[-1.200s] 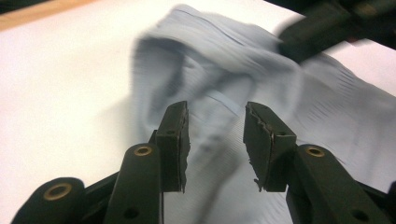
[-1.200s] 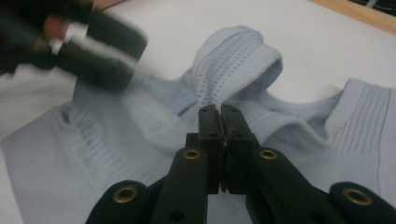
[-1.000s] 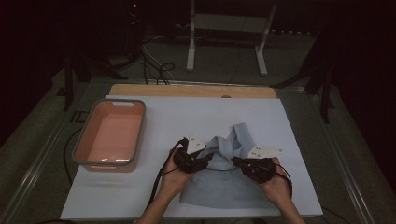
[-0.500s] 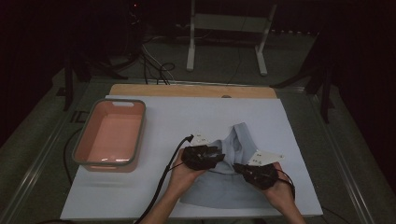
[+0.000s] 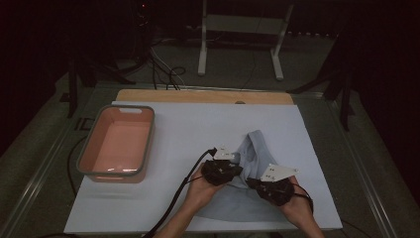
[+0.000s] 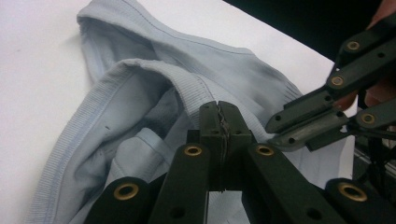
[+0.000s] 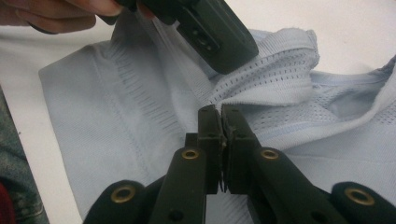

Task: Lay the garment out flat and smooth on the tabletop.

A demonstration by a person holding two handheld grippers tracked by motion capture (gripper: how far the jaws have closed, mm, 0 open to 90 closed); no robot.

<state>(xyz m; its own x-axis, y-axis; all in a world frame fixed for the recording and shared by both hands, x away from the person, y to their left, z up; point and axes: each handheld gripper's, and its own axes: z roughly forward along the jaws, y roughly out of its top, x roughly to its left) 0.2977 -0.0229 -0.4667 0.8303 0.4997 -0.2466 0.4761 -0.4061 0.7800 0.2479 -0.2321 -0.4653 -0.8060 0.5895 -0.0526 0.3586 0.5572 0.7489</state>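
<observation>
Pale blue knitted fabric, a small garment with ribbed hems and a mesh panel, lay crumpled on the near right part of the white sheet that covered the table. Its far end rose in a folded hump, and its near end spread flat toward the table's front edge.

At the garment's left side the left gripper sat over the cloth, held in the person's left hand. Its jaws had just been closing, and in the left gripper view they stood pressed together with a thin fold of the ribbed fabric caught in the seam between them. The right gripper rested on the garment just beside the first, held in the right hand. In the right gripper view its jaws were likewise squeezed together, pinching a ridge of the blue cloth where the ribbed band met the mesh. Each gripper appeared in the other's camera, close by and above the fabric.

A black cable trailed from the left gripper toward the front edge of the table. Well apart to the left stood a pink tub with a grey rim. Beyond the sheet ran a wooden strip, and farther back a white metal stand rose from the dim floor.
</observation>
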